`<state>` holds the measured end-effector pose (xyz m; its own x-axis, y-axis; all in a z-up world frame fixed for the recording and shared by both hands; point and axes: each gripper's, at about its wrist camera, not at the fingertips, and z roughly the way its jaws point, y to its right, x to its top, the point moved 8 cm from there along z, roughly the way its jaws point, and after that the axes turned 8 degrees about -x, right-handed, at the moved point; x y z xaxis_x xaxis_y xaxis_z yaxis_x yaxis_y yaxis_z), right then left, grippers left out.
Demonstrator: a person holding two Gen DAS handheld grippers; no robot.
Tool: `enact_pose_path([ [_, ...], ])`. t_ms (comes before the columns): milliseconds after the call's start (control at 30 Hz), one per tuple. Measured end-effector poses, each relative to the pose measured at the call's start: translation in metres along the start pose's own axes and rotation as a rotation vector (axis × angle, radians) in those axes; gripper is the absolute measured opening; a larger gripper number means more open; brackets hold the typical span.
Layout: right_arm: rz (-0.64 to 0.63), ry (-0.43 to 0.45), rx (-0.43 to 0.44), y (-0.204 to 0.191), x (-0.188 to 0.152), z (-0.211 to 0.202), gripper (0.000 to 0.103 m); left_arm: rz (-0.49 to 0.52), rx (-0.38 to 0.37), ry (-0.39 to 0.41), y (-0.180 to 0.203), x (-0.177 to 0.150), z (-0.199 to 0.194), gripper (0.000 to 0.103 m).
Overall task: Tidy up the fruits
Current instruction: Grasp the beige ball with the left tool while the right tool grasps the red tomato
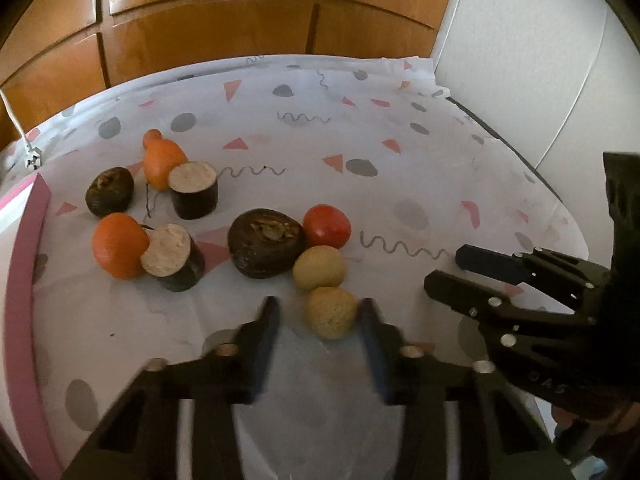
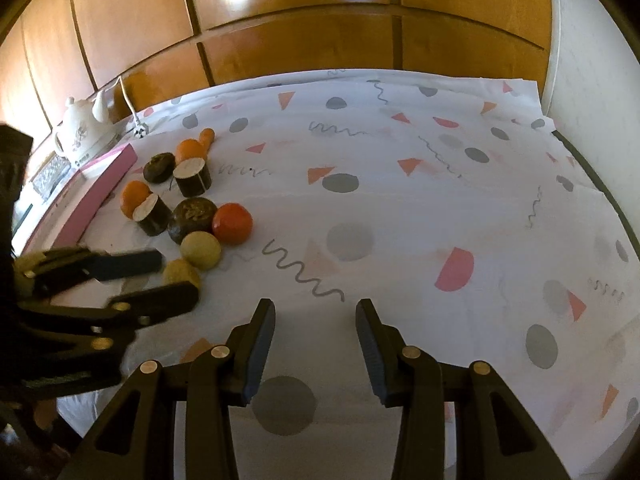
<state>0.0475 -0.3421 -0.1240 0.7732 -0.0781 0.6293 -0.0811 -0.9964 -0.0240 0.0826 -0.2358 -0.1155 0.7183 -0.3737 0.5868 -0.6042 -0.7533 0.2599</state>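
Observation:
My left gripper (image 1: 320, 312) is open, its jaws on either side of the nearer of two tan round fruits (image 1: 330, 312). The second tan fruit (image 1: 319, 267) lies just beyond, next to a red fruit (image 1: 327, 226) and a dark brown fruit (image 1: 265, 248). Further left lie an orange (image 1: 119, 245), two dark cut pieces with pale faces (image 1: 173, 256) (image 1: 194, 189), another dark fruit (image 1: 109, 191) and an orange gourd-shaped fruit (image 1: 161, 160). My right gripper (image 2: 316, 312) is open and empty over the patterned cloth; it also shows in the left wrist view (image 1: 448, 268).
A pink-edged box (image 1: 28, 264) runs along the table's left side. A white teapot (image 2: 86, 132) and a cable stand at the back left. Wooden cabinet doors (image 2: 304, 24) rise behind the table, a white wall (image 1: 532, 60) to the right.

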Motion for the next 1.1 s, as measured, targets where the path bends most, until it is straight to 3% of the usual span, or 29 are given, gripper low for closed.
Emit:
enact_pose_path([
  [200,0.002,0.006,0.064,-0.016,0.006,0.002,0.036,-0.008,-0.002,0.044,-0.015,-0.010,-0.017,0.026],
  [433,-0.029,0.025,0.171,-0.052,0.017,0.000,0.034,-0.071,0.134,0.099,-0.060,-0.033,-0.048,0.026],
  [800,0.029,0.042,0.158,-0.052,0.045,0.007,0.034,-0.115,0.133,0.134,-0.072,-0.040,-0.052,0.026],
  [1100,0.042,-0.052,0.157,-0.055,0.053,0.040,0.031,-0.124,0.124,0.141,-0.072,-0.040,-0.052,0.026],
])
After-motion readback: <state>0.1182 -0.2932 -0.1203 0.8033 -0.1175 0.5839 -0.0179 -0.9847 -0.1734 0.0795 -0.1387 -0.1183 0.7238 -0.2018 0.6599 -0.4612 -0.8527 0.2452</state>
